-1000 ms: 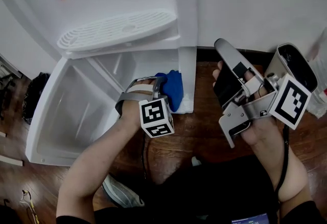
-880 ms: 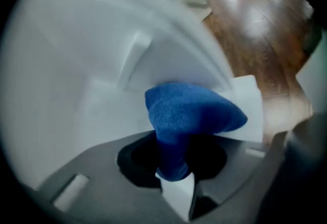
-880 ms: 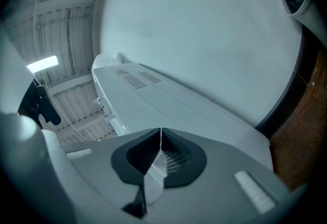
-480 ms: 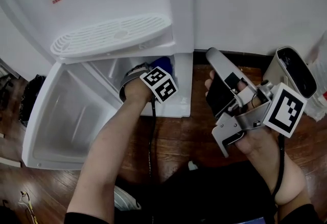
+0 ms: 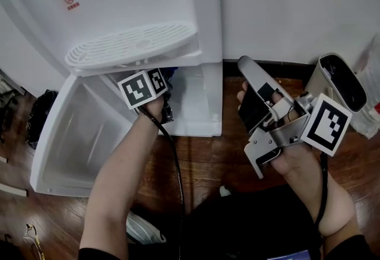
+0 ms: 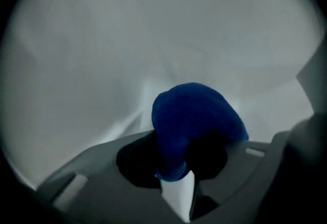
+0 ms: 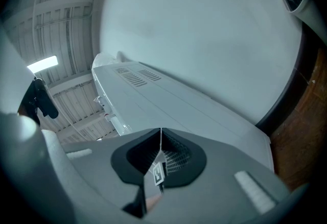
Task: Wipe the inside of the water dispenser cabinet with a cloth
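Cloth [image 6: 196, 118]: blue, bunched, pinched at its near end by the left gripper [image 6: 174, 173], jaws almost together on it. Wad bulges past the tips toward the dim wall of the cabinet [image 6: 127, 54]; both sit inside, under the drip tray [image 5: 133, 42]. Risk: the pinch looks thin, so a hard drag may pull the cloth free and the tips could scrape. Right gripper [image 7: 161, 141]: closed, empty, well apart at right.

crumpled blue cloth [image 6: 196, 115] inside the open white dispenser cabinet [image 5: 199, 104]
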